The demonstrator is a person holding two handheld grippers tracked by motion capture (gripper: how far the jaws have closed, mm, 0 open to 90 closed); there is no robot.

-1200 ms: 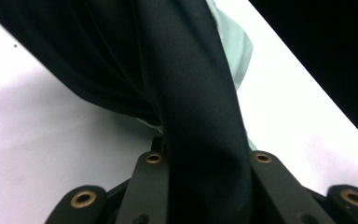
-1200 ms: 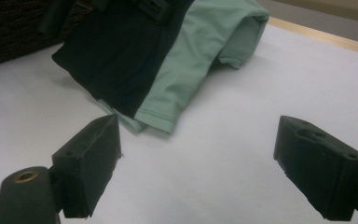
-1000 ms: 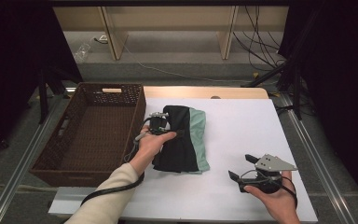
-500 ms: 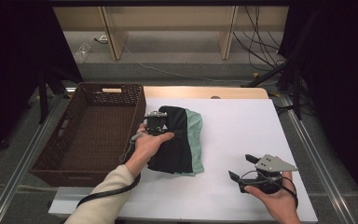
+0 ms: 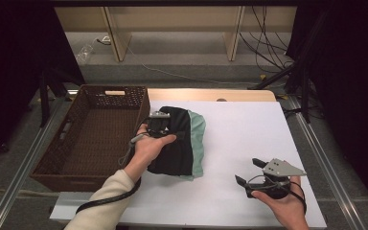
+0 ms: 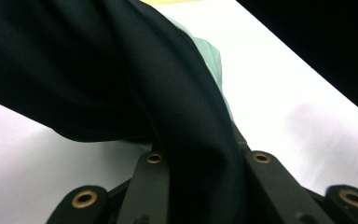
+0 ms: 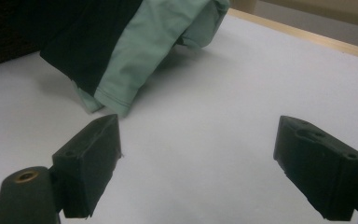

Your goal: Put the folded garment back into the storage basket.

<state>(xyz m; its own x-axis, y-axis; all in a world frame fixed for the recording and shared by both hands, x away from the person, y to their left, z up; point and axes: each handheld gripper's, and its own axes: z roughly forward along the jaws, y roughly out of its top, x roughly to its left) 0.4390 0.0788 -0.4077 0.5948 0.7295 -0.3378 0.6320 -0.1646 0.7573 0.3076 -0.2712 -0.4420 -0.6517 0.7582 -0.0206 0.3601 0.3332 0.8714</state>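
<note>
Brown wicker basket sits at the left end of the counter, open side up, nothing visible inside

Just right of it: left tool, clenched on a fold of the black cloth. The left gripper view has dark fabric bunched between the jaws, which are drawn tight on it. The black cloth lies stacked on a pale green cloth, whose edge peeks out along the right side; the pair rests on the white sheet, touching or nearly touching the basket wall

Key relation: basket lies directly left of the gripped clothes, its long axis running away from the person, roughly parallel to the folded stack. Left hand is much the nearer. Judgement: a short carry leftward over the rim is what comes next; the green layer may slip out

Left forearm comes in from the bottom edge, angled up and right, palm over the tool

Far right, well apart from the clothes: right tool, released, jaws wide, nothing between them, resting low near the counter's front edge
</note>
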